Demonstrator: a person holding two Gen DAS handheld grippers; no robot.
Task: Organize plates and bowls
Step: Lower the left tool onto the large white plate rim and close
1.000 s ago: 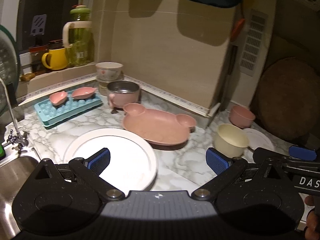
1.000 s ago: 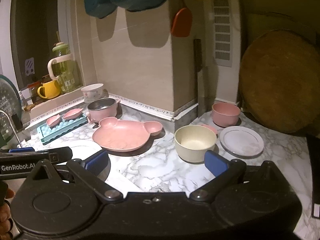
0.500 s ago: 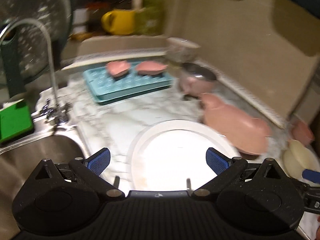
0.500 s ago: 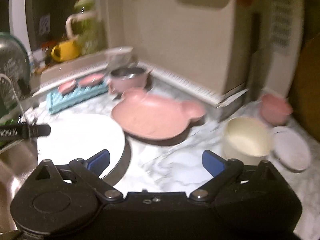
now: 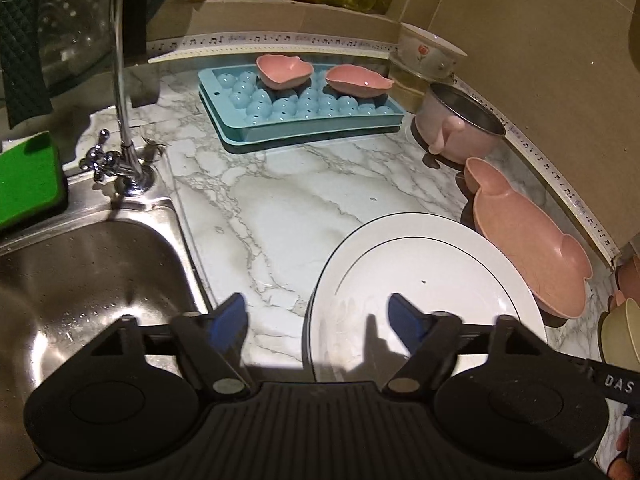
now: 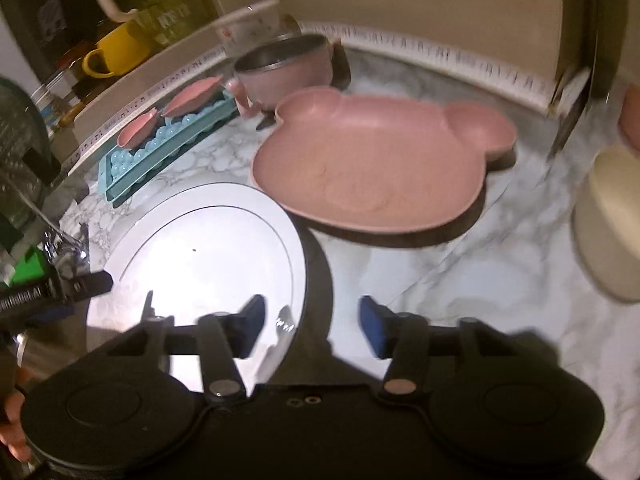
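A large white plate [image 5: 424,288] lies on the marble counter; it also shows in the right wrist view [image 6: 200,256]. My left gripper [image 5: 318,318] is open, its fingers on either side of the plate's left rim. My right gripper [image 6: 312,326] is open, its fingers on either side of the plate's right rim. A pink bear-shaped plate [image 5: 528,240] lies just beyond, also in the right wrist view [image 6: 372,164]. A pink-and-steel bowl [image 5: 460,128] stands behind it. A cream bowl [image 6: 612,224] stands at the right. Two small pink dishes [image 5: 284,70] [image 5: 356,80] sit on a blue tray [image 5: 304,116].
A steel sink [image 5: 88,280] with a tap [image 5: 124,120] is at the left, a green sponge [image 5: 28,176] beside it. A flowered bowl [image 5: 430,50] stands in the corner. A yellow mug [image 6: 116,52] and a green jug [image 6: 160,0] stand on the ledge.
Both grippers have dropped toward the counter and closed in on the white plate from either side. Their jaws have narrowed but stay open.
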